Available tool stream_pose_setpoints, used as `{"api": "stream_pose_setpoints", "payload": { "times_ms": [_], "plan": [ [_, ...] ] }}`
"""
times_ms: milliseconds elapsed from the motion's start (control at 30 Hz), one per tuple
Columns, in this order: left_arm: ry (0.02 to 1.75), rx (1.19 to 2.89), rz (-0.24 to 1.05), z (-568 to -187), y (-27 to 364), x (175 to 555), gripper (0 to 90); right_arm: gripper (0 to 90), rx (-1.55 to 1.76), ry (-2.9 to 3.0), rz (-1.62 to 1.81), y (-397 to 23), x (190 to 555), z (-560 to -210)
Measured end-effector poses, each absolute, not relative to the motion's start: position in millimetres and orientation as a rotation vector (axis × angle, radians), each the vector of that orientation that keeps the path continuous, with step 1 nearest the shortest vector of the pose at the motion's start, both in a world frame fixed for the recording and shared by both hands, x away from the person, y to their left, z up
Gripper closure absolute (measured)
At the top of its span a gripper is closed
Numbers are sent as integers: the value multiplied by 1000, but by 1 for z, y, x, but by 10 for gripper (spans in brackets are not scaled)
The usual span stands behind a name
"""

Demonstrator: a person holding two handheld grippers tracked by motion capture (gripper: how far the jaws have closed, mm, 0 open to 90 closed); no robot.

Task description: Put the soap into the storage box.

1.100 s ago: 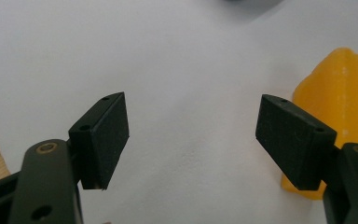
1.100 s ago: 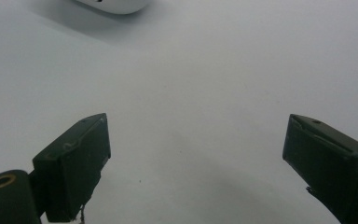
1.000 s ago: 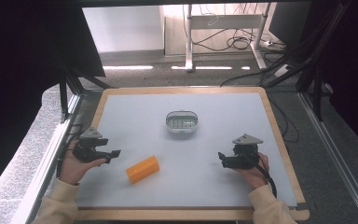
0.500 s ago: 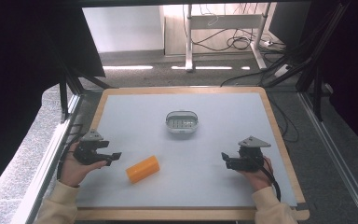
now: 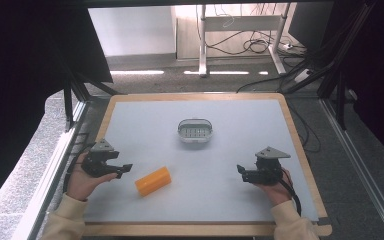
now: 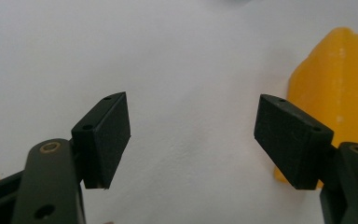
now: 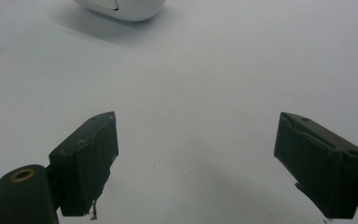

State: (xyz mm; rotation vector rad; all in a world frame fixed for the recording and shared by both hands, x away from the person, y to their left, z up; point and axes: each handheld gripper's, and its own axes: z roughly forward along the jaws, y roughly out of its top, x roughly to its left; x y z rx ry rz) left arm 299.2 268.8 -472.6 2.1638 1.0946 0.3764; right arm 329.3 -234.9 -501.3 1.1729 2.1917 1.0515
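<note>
The left gripper (image 5: 122, 170) rests with jaws wide apart, the orange block (image 5: 153, 181) just beside it at four o'clock. The right gripper (image 5: 241, 171), jaws also spread, sits well apart from the white dish (image 5: 195, 130) at eleven o'clock.

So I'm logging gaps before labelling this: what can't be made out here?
- Orange block: left gripper view, cut off by the right edge and partly behind the left claw.
- White container: right gripper view, cut by the top edge.
- White container's contents: high view, too small.
</note>
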Motion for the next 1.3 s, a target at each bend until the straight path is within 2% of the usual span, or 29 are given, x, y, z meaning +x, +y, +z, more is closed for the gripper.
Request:
{"api": "stream_pose_setpoints", "payload": {
  "times_ms": [633, 1300],
  "plan": [
    [1039, 2156, 383, -448, 258, 287, 268, 143, 1190, 2169, 1053, -241, 329, -500],
    [995, 2175, 345, -444, 246, 285, 269, 143, 1182, 2179, 1037, -238, 329, -502]
  ]
}}
